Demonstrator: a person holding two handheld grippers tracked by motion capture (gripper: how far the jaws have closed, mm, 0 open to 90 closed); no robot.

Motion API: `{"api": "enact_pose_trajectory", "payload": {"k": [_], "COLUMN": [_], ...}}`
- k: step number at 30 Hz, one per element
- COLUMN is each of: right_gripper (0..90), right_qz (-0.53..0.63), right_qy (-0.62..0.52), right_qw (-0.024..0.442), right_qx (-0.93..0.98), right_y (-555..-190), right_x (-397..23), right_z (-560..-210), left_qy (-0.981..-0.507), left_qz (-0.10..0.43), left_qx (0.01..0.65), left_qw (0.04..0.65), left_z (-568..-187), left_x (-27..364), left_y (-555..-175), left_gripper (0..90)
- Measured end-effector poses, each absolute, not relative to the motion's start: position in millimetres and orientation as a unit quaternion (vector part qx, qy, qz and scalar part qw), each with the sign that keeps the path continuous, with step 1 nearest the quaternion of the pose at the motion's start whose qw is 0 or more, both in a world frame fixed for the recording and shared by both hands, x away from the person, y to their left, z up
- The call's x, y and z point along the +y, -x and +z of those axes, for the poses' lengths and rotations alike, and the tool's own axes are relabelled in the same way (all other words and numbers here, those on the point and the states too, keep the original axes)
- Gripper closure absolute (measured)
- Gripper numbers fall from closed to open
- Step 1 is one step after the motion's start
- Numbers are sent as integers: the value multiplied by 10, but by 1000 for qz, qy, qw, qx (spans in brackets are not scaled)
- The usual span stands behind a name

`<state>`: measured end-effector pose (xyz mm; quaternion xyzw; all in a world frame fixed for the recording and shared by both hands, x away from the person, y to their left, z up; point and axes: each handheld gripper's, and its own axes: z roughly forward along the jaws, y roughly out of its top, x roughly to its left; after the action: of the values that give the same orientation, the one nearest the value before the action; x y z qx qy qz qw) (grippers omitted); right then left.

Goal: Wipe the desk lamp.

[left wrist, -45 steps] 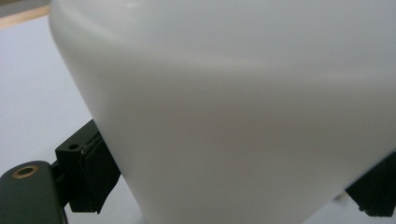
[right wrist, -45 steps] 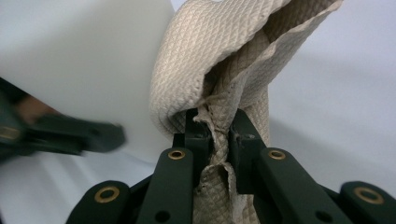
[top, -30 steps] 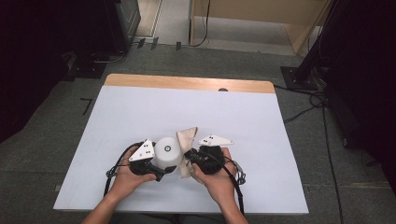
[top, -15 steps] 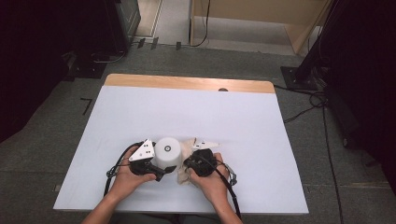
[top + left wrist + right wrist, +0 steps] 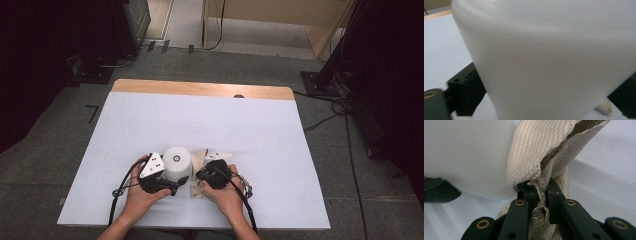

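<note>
At the table's point(image 5: 150, 125) near edge, a person works two grippers side by side. The left gripper point(image 5: 172, 186) clasps a white cup point(image 5: 177, 161) between its jaws, the cup standing upside down on the white surface. At the cup's three o'clock, touching it, the right gripper point(image 5: 199, 176) is clenched on a beige cloth point(image 5: 536, 160), a fold pinched tight between its jaws.

A cup point(image 5: 177, 163) stands upside down, apparently, near the table's point(image 5: 280, 150) front edge, left of centre; a cloth point(image 5: 198, 162) lies just right of it, touching its side.
</note>
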<state>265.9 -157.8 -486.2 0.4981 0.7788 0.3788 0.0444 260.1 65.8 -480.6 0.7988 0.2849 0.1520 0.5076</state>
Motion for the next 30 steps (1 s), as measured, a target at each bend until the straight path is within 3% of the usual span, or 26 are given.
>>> {"api": "enact_pose_trajectory", "payload": {"k": [8,14,16,23,30], "right_gripper": [820,820,820,820,820], "right_qz": [377,377,377,377,391], "right_qy": [-498,-496,-495,-497,-496], "right_qw": [45,49,50,49,58], "right_qx": [780,781,781,780,773], "right_y": [-2660,-2658,-2659,-2660,-2645], "right_x": [-1575,-1563,-1563,-1567,-1620], "right_z": [-4861,-4868,-4868,-4863,-4761], "left_qy": [-766,-768,-769,-785,-812], "left_qz": [199,222,229,210,168], "left_qx": [364,375,375,341,254], "left_qw": [491,468,464,473,497], "left_z": [-4772,-4827,-4834,-4826,-4813], "left_x": [588,439,456,523,622], "left_y": [-2430,-2399,-2413,-2503,-2664], "left_gripper": [0,0,38,80,81]}}
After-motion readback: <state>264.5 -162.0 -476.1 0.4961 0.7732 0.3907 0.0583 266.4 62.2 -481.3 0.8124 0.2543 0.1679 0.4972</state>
